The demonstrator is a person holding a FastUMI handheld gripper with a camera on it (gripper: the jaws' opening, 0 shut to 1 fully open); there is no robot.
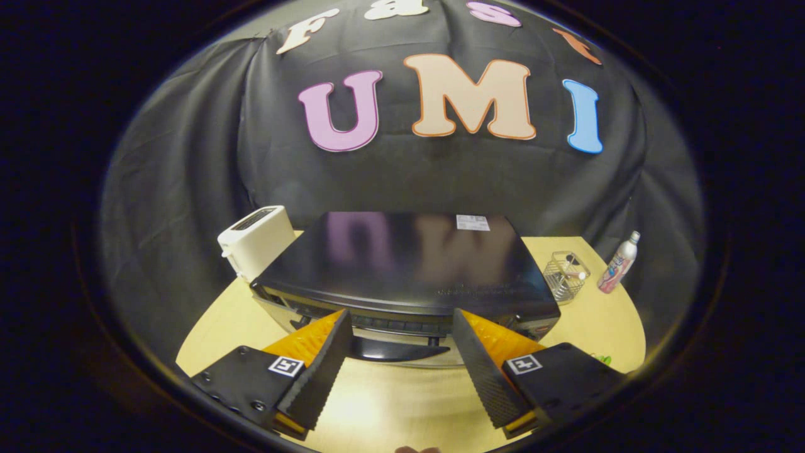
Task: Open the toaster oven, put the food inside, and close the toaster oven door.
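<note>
Hovering w/ fingers spread wide, hand-held gripper (401, 343) faces toaster oven (409, 270) door handle (396, 349).

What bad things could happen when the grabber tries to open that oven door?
1. The open gripper straddles the door handle from above; if the fingers close off-centre, they might slip off its smooth curve.
2. The toaster oven sits on a smooth table, so a hard pull might drag it forward.
3. The white toaster stands very close beside the oven, so a shove could knock it.
</note>
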